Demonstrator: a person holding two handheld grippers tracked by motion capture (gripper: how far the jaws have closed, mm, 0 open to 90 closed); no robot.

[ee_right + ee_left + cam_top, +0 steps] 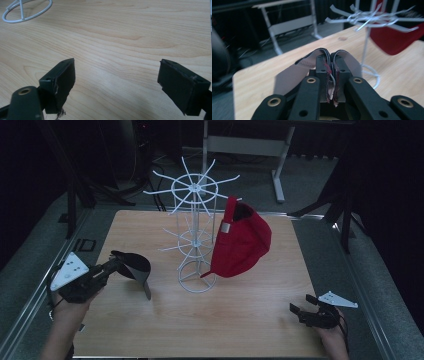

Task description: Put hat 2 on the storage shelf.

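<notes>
Each black tool point(116, 264) carries brass-ringed screw holes and 1 grey three-cornered plate point(70, 270).

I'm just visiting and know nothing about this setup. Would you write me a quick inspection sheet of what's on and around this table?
Surface: wooden table, bare wood at the front.
Job's things: white wire rack standing upright; red cap hanging on it; black cap held at the left.
Clutter: nothing seen.
Grippers: left hand-held gripper shut on the black cap's folded edge; right hand-held gripper open, holding nothing.
Cables: nothing clearly seen.
Surroundings: dark room, grey floor, white desk frame behind.
</notes>
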